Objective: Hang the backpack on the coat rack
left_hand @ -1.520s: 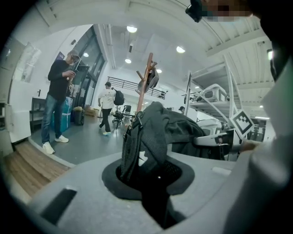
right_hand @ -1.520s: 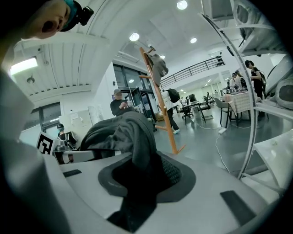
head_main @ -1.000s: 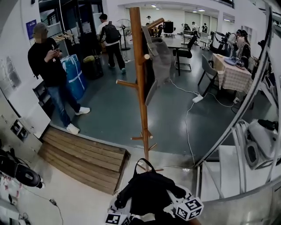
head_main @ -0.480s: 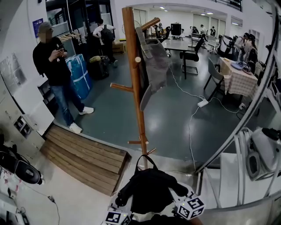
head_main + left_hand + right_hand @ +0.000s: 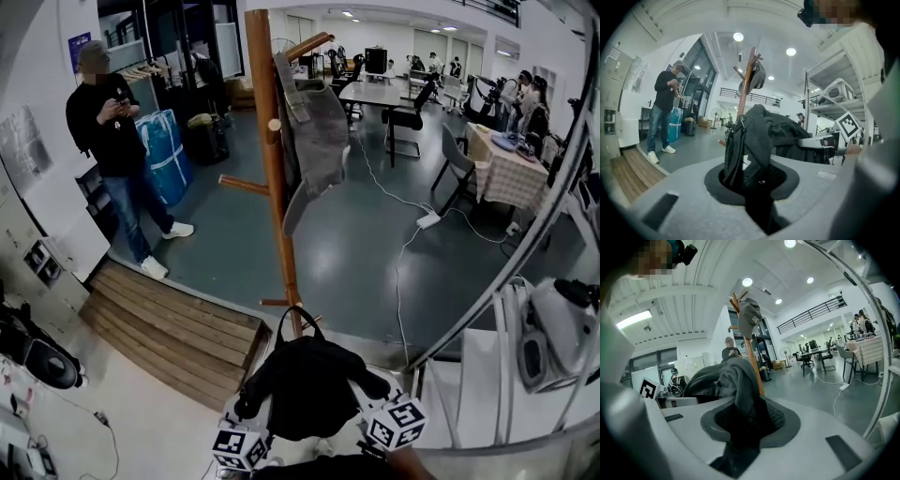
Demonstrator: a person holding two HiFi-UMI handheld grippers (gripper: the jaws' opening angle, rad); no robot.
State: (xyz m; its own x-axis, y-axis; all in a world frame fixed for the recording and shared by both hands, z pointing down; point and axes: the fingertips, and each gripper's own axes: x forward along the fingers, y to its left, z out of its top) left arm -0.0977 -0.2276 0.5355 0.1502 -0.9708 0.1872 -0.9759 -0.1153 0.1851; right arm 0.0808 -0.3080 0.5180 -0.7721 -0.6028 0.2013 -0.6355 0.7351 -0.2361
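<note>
The black backpack hangs between my two grippers at the bottom of the head view, its top loop pointing at the foot of the wooden coat rack. My left gripper is shut on the backpack's left side, with fabric pinched between its jaws. On the other side my right gripper is shut on the backpack's cloth. A grey garment hangs from an upper peg of the rack. The rack stands just beyond the backpack, also seen as a pole.
A person in black stands at the left beside a blue bag. A wooden step lies left of the rack's foot. A white cable crosses the floor. A metal frame and shelf close off the right.
Both grippers have carried the backpack closer to the rack and a little higher. The rack now looms larger and further left in the head view.
</note>
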